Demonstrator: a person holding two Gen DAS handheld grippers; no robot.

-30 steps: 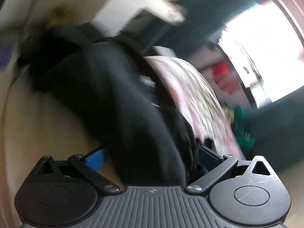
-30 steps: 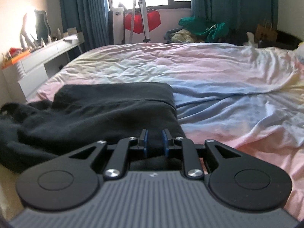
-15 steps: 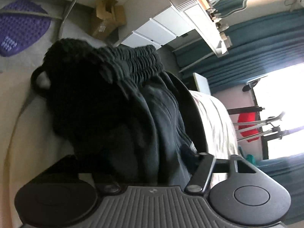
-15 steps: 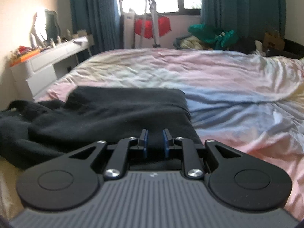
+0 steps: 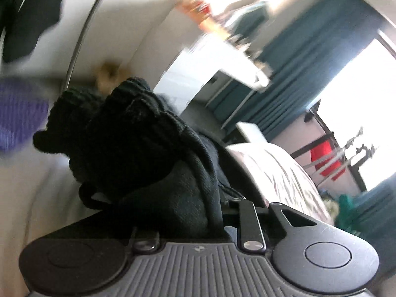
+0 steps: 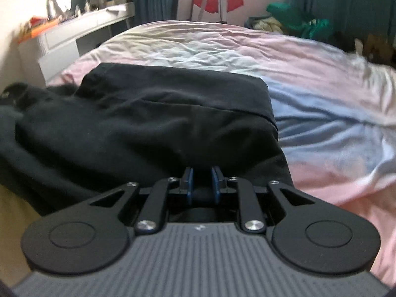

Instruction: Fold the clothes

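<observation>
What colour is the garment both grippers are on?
Black garment, clearest in the right wrist view, lying on the pastel pink-and-blue bedsheet.

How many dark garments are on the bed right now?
1 that I can make out: the black garment spread on the near left of the bed, bunched towards the left. Another piece could be hidden in its folds.

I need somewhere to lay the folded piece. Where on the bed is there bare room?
Bare sheet lies right of the black garment and beyond its far edge, up to the clothes heap at the curtains. The near-left side is crowded: bunched cloth reaches the bed edge by the white desk.
</observation>
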